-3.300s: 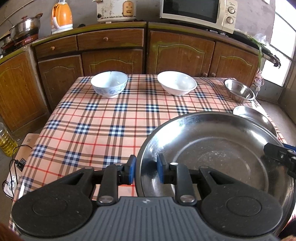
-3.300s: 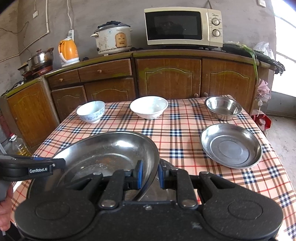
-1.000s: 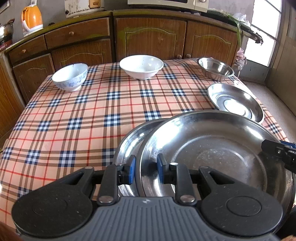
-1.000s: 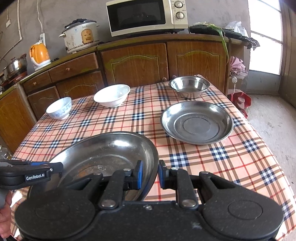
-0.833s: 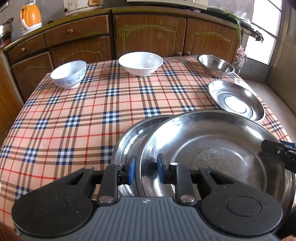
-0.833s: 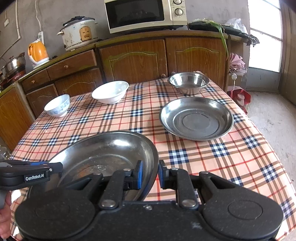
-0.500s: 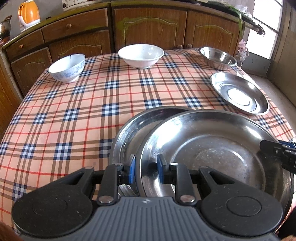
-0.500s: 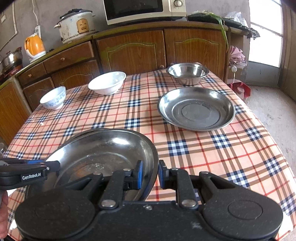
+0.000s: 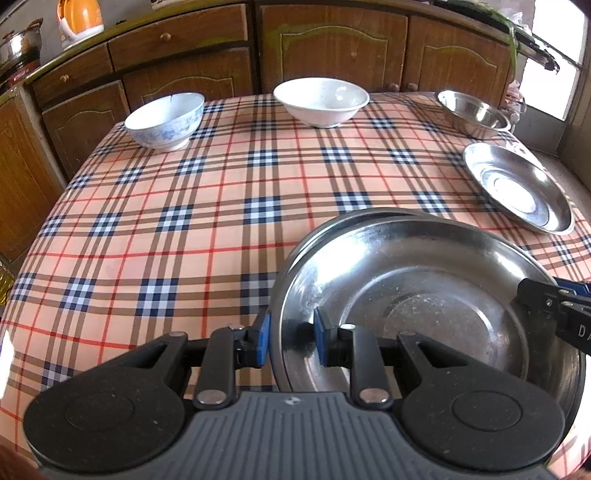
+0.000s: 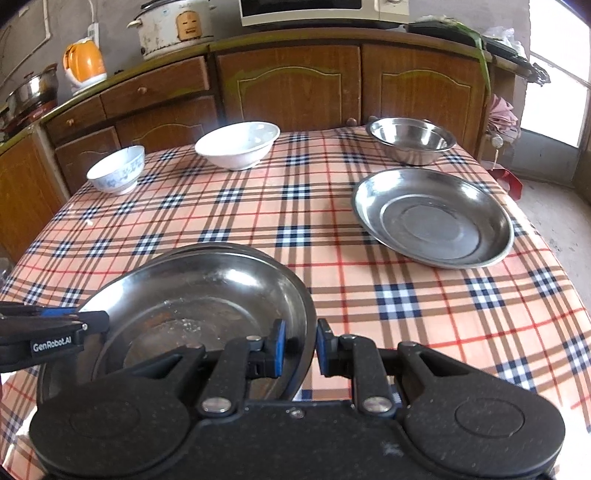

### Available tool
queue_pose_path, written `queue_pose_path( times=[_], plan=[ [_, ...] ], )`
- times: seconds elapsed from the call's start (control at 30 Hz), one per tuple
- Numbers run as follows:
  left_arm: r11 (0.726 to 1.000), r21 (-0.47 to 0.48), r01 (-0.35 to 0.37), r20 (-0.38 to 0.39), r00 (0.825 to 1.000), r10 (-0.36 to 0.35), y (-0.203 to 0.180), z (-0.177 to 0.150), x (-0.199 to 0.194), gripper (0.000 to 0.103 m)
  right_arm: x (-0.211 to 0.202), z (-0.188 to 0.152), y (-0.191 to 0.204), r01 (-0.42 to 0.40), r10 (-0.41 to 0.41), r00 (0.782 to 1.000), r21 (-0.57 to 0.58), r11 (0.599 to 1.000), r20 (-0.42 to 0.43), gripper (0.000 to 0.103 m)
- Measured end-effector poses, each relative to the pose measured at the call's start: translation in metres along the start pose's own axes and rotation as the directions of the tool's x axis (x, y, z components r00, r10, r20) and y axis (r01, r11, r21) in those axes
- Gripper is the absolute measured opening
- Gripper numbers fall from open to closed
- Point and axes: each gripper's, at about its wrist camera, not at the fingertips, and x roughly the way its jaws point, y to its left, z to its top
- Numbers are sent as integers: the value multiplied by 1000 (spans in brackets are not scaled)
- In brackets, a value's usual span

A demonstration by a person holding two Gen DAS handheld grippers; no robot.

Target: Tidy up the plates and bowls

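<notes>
A large steel plate (image 9: 424, 295) (image 10: 192, 295) sits almost nested on a second large steel plate whose rim (image 9: 354, 218) (image 10: 207, 248) shows just behind it. My left gripper (image 9: 290, 338) straddles its left rim, jaws slightly apart. My right gripper (image 10: 299, 347) straddles its right rim, jaws slightly apart. A smaller steel plate (image 9: 517, 184) (image 10: 432, 218) lies at the right. A steel bowl (image 9: 472, 112) (image 10: 412, 140), a white bowl (image 9: 321, 99) (image 10: 238, 146) and a blue-patterned bowl (image 9: 164, 120) (image 10: 118, 173) stand along the far edge.
The table has a plaid cloth (image 9: 184, 221) (image 10: 295, 206). Wooden cabinets (image 9: 332, 48) (image 10: 288, 81) run behind it, with an orange kettle (image 10: 84, 61) and a rice cooker (image 10: 177, 26) on the counter. The table's right edge drops to the floor (image 10: 554, 206).
The held plate has come down and shifted onto the lower plate, now nearly covering it. Both grippers' jaws have widened slightly around the rim.
</notes>
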Motion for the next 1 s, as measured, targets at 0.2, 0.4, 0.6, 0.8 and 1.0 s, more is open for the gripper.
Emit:
queue_pose_path(
  times=[0.2,0.4,0.6,0.8,1.0],
  plan=[
    [1000,-8,1,1,1000,-1,4,3,6,25,9,4,4,4,-4,1000,-13,1000,-7,23],
    [1000,-8,8,8,1000,-8,6,8,12,25,15,7,5,12,-13,1000,-16,1000,-12,24],
    [1000,-11,7,7,1000,-7,6,9,17,25,20,9,6,17,-17,1000,-21,1000,-19,24],
    [1000,-4,6,7,1000,-6,7,9,20,25,23,8,6,18,-19,999,-24,1000,-26,24],
    [1000,-4,8,-1,1000,-8,8,8,23,25,25,6,6,17,-18,999,-24,1000,-34,24]
  ],
)
